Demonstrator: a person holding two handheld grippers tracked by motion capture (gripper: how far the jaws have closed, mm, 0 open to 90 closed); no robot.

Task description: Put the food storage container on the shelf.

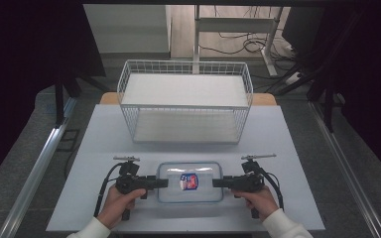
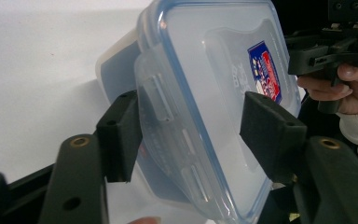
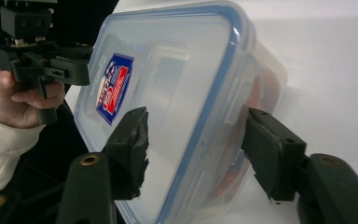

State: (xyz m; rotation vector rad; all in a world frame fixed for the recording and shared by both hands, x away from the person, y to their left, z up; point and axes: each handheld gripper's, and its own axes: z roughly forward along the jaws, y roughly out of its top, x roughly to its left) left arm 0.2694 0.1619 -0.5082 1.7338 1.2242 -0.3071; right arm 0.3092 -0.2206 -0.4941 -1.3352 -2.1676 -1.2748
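**A:** Why does the person bracket the lidded container (image 1: pixel 190 182) from both short ends?

**B:** Probably to lift it level. The left gripper (image 1: pixel 161 183) has its jaws over one end flap, top and bottom, but whether the pads press cannot be told. The right gripper (image 1: pixel 218 183) straddles the opposite rim; its jaws look slightly apart from the plastic, so it counts as open.

**A:** And where does the box sit?

**B:** Flat on the table (image 1: pixel 104 129), directly between the two grippers.

**A:** Room to move?

**B:** Bare tabletop lies beyond the tips up to the wire basket (image 1: pixel 186 101), whose top is open. The table's near edge runs just behind both hands.
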